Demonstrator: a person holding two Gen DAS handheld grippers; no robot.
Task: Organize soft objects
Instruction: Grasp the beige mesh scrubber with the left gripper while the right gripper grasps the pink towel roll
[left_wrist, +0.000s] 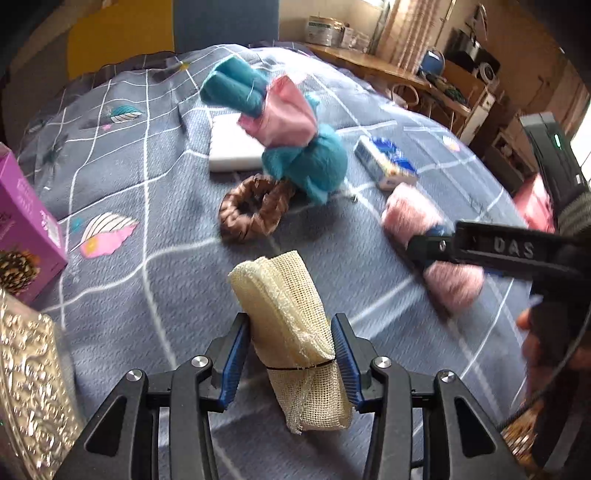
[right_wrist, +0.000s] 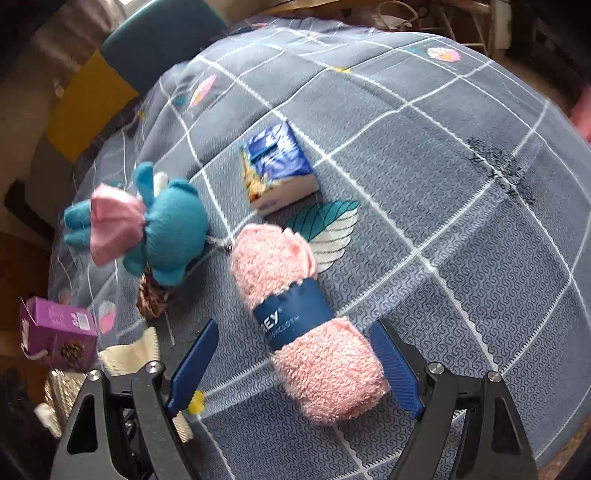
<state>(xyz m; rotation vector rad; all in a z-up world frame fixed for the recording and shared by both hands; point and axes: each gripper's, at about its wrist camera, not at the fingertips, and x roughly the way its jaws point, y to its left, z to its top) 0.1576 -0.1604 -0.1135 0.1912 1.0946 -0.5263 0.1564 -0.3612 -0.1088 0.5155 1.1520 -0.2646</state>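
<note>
Between my left gripper (left_wrist: 290, 363) pads at six o'clock sits the cream mesh roll (left_wrist: 291, 332), clamped and cut off below, while my right gripper (right_wrist: 295, 369), jaws wide, straddles the pink washcloth roll (right_wrist: 306, 332) on the bedspread (right_wrist: 480, 258), its label partly blurred, the teal plush (right_wrist: 162, 236) at ten o'clock.

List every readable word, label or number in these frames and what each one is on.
"DAS": raised letters on the right gripper arm, seen from the left wrist view.
"...EY" and "...CLOTH": partly hidden, on the blue band around the pink towel.
Purple box, tissue pack: print too blurred.
</note>
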